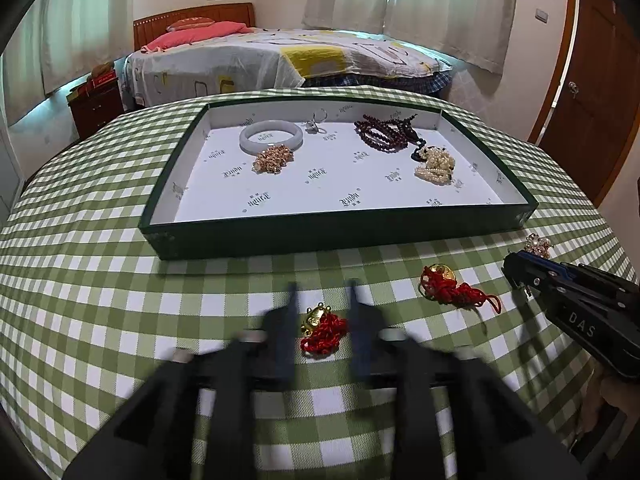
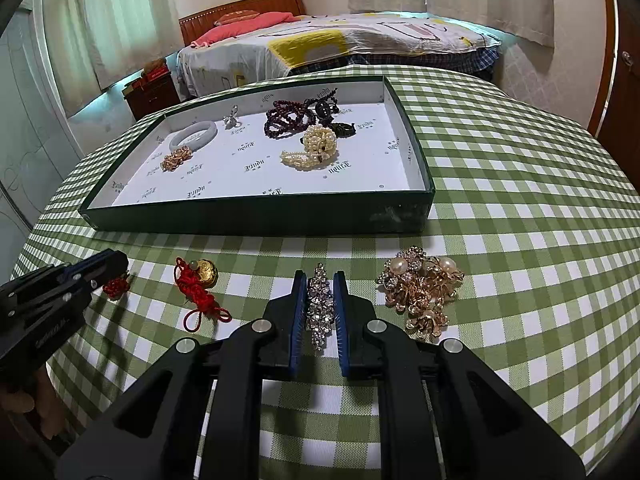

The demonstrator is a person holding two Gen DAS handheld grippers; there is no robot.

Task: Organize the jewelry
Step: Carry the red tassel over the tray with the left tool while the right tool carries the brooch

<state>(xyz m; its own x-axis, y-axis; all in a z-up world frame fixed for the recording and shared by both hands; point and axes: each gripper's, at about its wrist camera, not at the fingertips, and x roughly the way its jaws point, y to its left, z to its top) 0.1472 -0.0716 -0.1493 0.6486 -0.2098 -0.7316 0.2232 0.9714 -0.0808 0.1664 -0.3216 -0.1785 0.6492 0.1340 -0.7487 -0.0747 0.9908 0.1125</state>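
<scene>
My right gripper is clamped on a rhinestone brooch, the blue pads pressing its two long sides; the brooch is a narrow bar, and its long axis runs straight along the fingers, one tip pointing away toward the green tray, the other back toward my camera; it lies low against the green checked tablecloth, though I cannot tell whether it rests on it or is just lifted.

My left gripper is blurred; its jaws stand apart on either side of a red knotted cord with a gold charm, and I see no pad pressing on it; the charm end points away from me toward the tray, the red bundle trails back toward the camera.

A second red cord with a gold charm lies between the two grippers, charm toward the tray, looped tail toward me; a cluster of gold and pearl brooches sits just right of the right gripper.

Inside the tray I see a pale bangle, a gold flower piece touching its near edge, a small silver ring, dark red beads, and a pearl strand.
</scene>
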